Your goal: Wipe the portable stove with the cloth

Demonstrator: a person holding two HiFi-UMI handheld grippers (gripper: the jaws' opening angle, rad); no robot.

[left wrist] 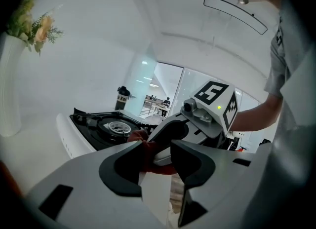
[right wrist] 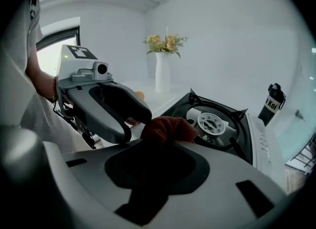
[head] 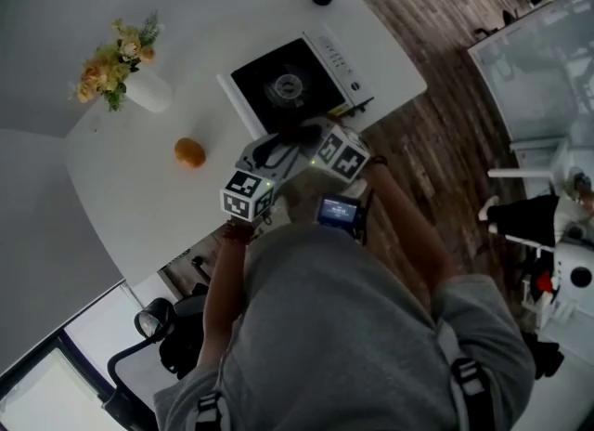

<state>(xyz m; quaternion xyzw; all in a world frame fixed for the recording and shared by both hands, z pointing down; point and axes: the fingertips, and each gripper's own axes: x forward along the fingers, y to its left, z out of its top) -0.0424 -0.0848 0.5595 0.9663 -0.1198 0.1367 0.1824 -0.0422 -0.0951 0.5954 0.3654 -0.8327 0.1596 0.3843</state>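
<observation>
Smooth grey plastic right claw (right wrist: 159, 150) is pinched tight on one bunched, nubbly rust-red cloth (right wrist: 169, 127) at the near edge of the single flat, black-topped white portable stove (right wrist: 217, 124). Its matching left claw (left wrist: 158, 150) stands spread beside it, at the edge of the rounded matte white desk (head: 130, 197) bearing one round orange fruit (head: 189, 152) and one white vase (head: 148, 93).

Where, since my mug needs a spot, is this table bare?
Bare: the table between vase and stove, and between orange and its near edge. Crowded: the stove's near edge, where left gripper and right gripper meet.
</observation>
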